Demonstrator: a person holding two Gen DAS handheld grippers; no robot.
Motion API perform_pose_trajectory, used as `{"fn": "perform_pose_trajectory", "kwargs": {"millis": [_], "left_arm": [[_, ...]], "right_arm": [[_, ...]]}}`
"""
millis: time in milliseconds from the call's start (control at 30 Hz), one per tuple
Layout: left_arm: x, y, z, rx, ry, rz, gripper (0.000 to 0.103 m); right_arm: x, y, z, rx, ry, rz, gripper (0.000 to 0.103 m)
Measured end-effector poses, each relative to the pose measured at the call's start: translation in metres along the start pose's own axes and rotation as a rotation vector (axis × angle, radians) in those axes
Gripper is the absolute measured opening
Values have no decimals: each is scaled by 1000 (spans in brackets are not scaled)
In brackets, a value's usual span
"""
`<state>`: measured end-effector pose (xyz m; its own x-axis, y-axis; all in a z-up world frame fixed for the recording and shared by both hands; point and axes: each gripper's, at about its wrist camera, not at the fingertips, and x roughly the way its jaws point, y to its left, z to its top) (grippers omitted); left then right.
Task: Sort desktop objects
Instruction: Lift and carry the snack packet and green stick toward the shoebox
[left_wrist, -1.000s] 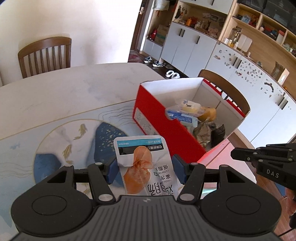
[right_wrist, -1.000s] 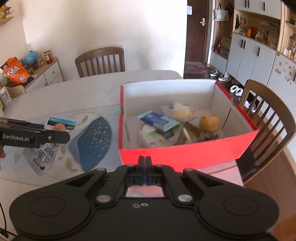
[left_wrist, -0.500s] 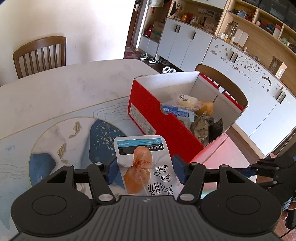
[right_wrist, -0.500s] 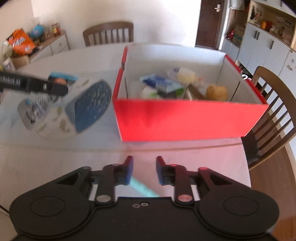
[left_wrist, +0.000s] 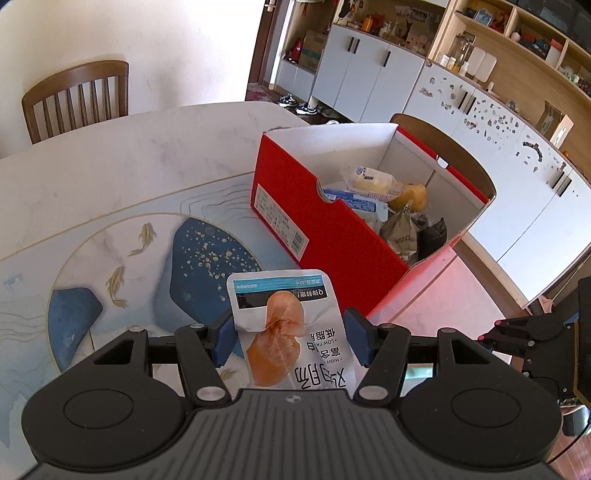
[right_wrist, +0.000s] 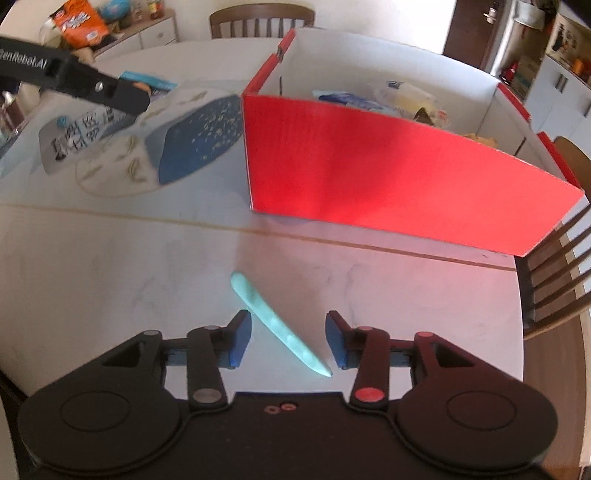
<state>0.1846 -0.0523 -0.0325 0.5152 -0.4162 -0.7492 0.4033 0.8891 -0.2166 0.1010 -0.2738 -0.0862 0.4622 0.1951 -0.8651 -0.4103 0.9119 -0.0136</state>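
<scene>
The snack pouch (left_wrist: 291, 332), clamped by the left gripper (left_wrist: 290, 338) fingers near its lower half, hangs over the surface (left_wrist: 110, 177) just in front of the red box (left_wrist: 325, 221); it looks light, floppy and slick, so a mid-body hold suits it. The right gripper (right_wrist: 288, 341), tilted steeply down near the box's front wall, has just been opening; its fingers stand apart around a slim, stiff-looking turquoise stick (right_wrist: 277, 326), not pressing it. Its middle seems the safest hold.

"GenRobot.AI" on left hand-held gripper (right_wrist: 122, 92)
</scene>
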Motion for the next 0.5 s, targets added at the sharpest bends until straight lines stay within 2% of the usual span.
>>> {"fn": "perform_pose_trajectory", "kwargs": {"millis": [333,400,467,500], "left_arm": [[6,-1,-4,-13,17,10,60],[6,-1,-4,-14,18,12,60],[7,-2,-4,-16,21,11,60],[7,-2,-4,-15,21,12,60]], "right_arm": [[11,-6,-2,-16,-7,39,39],[10,-4,-2,-28,-12,42,33],[10,-1,-3,-41,-18,44,21],[10,1,-3,-53,-21,37,20]]}}
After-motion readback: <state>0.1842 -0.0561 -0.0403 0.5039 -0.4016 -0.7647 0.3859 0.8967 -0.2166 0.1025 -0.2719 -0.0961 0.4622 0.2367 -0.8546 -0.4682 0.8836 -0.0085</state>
